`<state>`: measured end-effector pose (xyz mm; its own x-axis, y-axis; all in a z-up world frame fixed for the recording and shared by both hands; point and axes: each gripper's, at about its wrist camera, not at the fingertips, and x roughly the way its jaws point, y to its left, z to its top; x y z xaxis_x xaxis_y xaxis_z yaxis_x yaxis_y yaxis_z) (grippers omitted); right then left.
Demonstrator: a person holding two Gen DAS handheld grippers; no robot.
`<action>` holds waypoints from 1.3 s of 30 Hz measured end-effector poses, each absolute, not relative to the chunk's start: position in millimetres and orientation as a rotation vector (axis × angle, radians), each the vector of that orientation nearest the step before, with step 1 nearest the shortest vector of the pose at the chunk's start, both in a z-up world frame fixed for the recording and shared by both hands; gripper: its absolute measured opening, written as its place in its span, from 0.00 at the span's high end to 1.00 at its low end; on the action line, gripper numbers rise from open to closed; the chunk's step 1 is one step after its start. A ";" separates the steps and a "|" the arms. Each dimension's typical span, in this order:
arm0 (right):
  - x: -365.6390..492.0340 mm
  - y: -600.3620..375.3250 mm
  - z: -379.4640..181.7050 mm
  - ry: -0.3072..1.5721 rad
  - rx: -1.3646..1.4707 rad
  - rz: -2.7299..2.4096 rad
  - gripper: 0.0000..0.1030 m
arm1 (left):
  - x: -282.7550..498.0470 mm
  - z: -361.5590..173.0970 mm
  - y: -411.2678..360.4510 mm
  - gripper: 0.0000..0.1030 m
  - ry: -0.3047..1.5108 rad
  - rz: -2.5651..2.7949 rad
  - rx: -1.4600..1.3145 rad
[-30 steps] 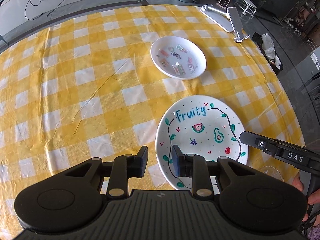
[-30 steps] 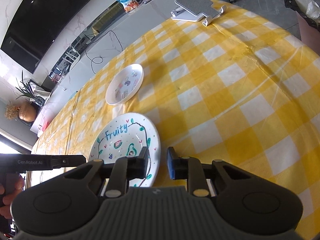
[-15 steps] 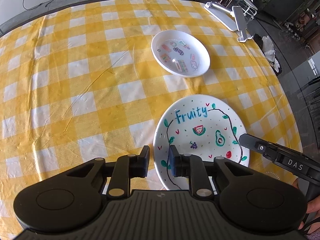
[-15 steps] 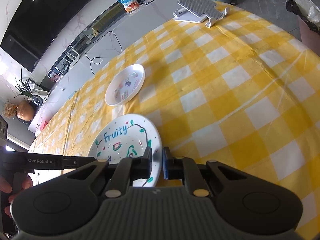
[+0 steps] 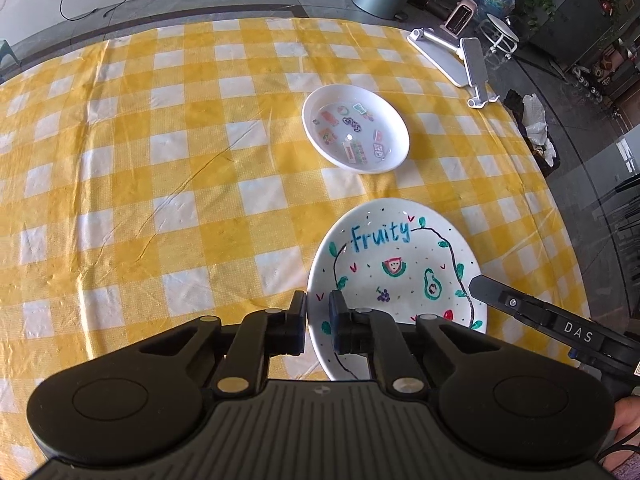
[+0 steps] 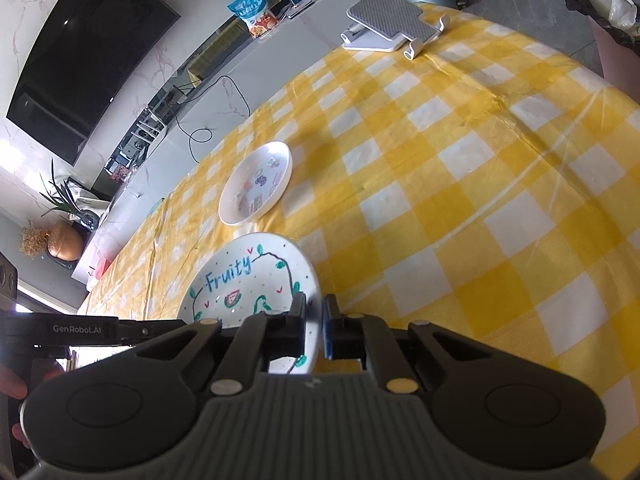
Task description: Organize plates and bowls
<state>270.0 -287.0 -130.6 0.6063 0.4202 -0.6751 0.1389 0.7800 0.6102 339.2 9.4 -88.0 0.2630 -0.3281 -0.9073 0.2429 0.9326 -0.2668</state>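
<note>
A white plate painted with "Fruity" and fruit drawings [image 5: 400, 268] is near me over the yellow checked tablecloth; it also shows in the right wrist view [image 6: 248, 280]. My left gripper [image 5: 318, 316] is shut on its left rim. My right gripper [image 6: 314, 316] is shut on its right rim. The plate looks tilted and raised a little off the cloth. A white bowl with small coloured stickers inside [image 5: 356, 134] sits on the cloth just beyond the plate, and shows in the right wrist view too [image 6: 256, 182].
A grey folding stand [image 5: 456, 60] lies at the table's far right edge [image 6: 388, 24]. The yellow checked tablecloth [image 5: 160, 160] covers the round table. A dark bin with white paper [image 5: 532, 128] stands beyond the right edge.
Both grippers have closed from partly open onto opposite rims of the Fruity plate. The plate has risen slightly and drawn closer to the bowl.
</note>
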 end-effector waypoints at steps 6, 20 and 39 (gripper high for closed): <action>259.5 -299.0 -127.4 0.907 0.717 0.164 0.94 | 321.4 -68.1 -4.2 0.88 1.227 -0.397 -0.068; 192.7 -334.2 -109.9 0.931 0.680 0.059 0.93 | 261.5 -61.8 -56.8 0.88 1.267 -0.450 -0.012; 145.1 -329.9 -101.0 0.986 0.530 0.018 0.93 | 201.5 -77.9 -67.3 0.88 1.291 -0.386 -0.009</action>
<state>145.1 -329.9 -101.0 0.5627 0.2496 -0.7880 0.2208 0.8733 0.4343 201.5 -67.3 -77.9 0.2210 -0.2841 -0.9330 0.2746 0.9360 -0.2200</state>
